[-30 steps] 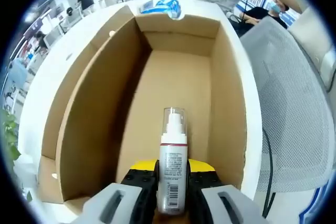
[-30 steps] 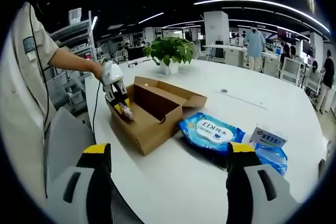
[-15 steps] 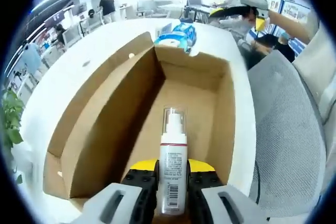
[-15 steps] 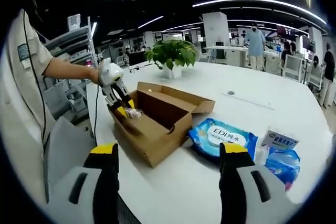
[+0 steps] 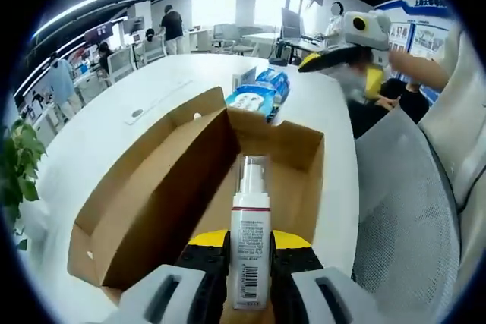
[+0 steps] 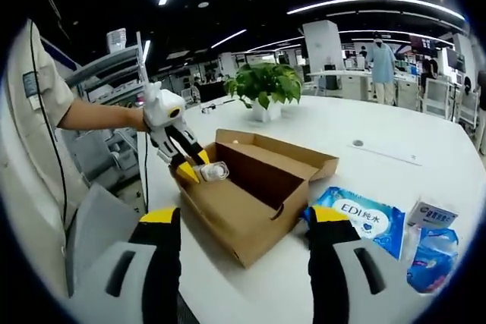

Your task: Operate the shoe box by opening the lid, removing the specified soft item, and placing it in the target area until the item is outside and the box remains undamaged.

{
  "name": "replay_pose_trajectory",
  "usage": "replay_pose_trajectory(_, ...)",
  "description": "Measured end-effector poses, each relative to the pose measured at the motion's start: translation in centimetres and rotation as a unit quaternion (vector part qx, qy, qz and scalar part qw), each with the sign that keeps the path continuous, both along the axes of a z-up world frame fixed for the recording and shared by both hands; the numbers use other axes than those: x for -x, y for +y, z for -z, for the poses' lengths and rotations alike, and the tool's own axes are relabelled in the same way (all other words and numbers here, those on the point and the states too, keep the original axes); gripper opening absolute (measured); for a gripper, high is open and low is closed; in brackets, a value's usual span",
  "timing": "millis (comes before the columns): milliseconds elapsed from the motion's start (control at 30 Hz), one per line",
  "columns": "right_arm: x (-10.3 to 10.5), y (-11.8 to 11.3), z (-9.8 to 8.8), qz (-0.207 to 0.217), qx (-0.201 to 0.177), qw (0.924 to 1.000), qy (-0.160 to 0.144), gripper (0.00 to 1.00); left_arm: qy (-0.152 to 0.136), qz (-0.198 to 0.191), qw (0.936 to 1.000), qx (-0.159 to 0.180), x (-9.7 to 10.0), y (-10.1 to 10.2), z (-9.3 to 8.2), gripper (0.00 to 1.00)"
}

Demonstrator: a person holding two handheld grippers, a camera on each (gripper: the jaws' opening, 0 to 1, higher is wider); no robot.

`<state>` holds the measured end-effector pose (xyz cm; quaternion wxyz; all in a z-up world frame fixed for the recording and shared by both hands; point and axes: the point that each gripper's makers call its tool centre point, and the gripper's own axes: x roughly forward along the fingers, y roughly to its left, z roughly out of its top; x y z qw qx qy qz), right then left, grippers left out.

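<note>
Now left tool point(image 5: 249, 263) around spray bottle point(image 5: 248, 233)

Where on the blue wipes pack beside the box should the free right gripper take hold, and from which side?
Grip the wipes pack across its near edge, probably coming from above. It lies flat on the table, so only its edges give the open right gripper purchase.

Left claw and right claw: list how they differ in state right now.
The left claw is shut on the spray bottle, while the right claw is open and holds nothing. The left claw hangs over the near end of the open cardboard shoe box, while the right claw sits back from the box, above the white table. Both have yellow tips on grey fingers.
</note>
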<state>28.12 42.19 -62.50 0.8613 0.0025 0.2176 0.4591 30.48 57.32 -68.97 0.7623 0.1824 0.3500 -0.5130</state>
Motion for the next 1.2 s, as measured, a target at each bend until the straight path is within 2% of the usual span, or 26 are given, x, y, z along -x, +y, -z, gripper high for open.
replay_pose_trajectory(267,-0.2,2.2,-0.6,-0.011,-0.020,0.9997,-0.004,0.54,-0.003,-0.010,0.9986,0.053,0.6,-2.2,-1.5,0.19)
replay_pose_trajectory(533,-0.7,2.9,-1.0,-0.009,-0.038,0.9992,-0.004,0.48,0.000,-0.013,0.9952,0.097,1.6,-4.5,-2.7,0.19)
replay_pose_trajectory(733,-0.7,3.5,-1.6,-0.006,-0.061,0.9981,0.000,0.43,0.006,-0.025,0.9895,0.142,1.6,-5.8,-3.6,0.19)
replay_pose_trajectory(1200,-0.3,4.9,-1.8,-0.022,-0.084,0.9962,0.010,0.34,0.018,-0.005,0.9794,0.201,3.1,-8.4,-4.9,0.19)
